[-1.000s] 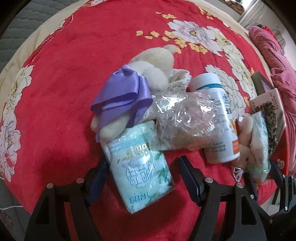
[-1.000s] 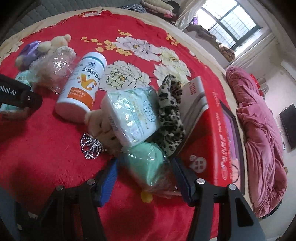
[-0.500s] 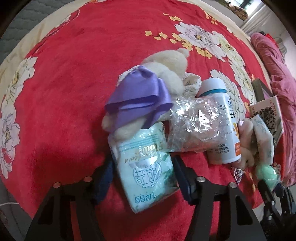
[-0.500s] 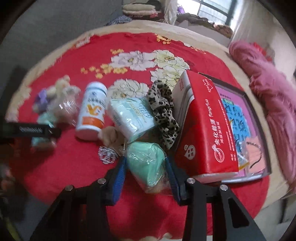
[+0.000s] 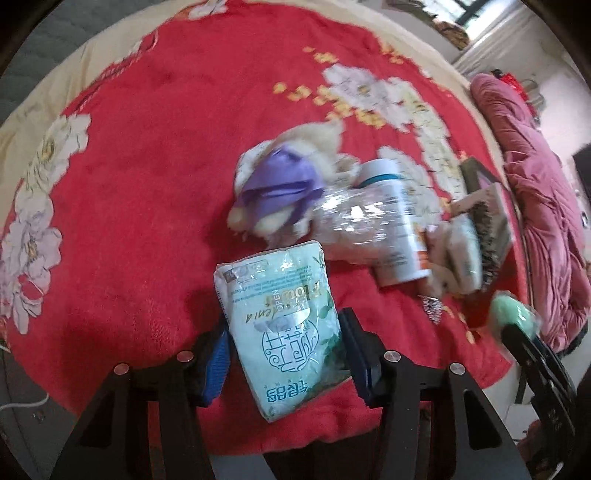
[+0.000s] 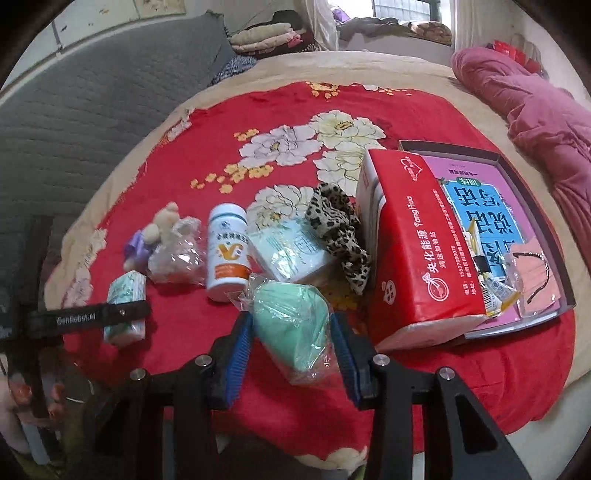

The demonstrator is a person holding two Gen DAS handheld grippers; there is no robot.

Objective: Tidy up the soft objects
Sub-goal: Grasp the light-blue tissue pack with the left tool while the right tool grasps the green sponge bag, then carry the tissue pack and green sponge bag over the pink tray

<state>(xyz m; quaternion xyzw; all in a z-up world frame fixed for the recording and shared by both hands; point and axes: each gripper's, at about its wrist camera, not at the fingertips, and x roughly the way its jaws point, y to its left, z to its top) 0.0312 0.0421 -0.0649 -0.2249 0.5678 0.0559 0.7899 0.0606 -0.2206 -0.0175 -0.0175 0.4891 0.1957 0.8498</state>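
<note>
Left wrist view showed the left gripper [image 5: 284, 354] pinching a tissue pack [image 5: 282, 328] above the bed [image 5: 147, 147]; the right gripper [image 6: 291, 332] clamped a bagged green sponge [image 6: 291, 317]. Both pickups looked done; next, each needed carrying to its sorting spot.

Red floral bedspread [image 6: 369, 99] on a bed; grey quilted headboard [image 6: 92, 110] behind; daylit window [image 6: 402, 9]; pink quilt [image 6: 535, 122] alongside.

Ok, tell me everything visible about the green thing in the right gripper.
The mint-green soft item is a rounded, squashy lump sealed in a clear, crinkled plastic wrapper. It sits between the blue pads of the right gripper, whose jaws have just been closing and now clamp its sides. It appears lifted above the red floral blanket, near the white bottle.
</note>
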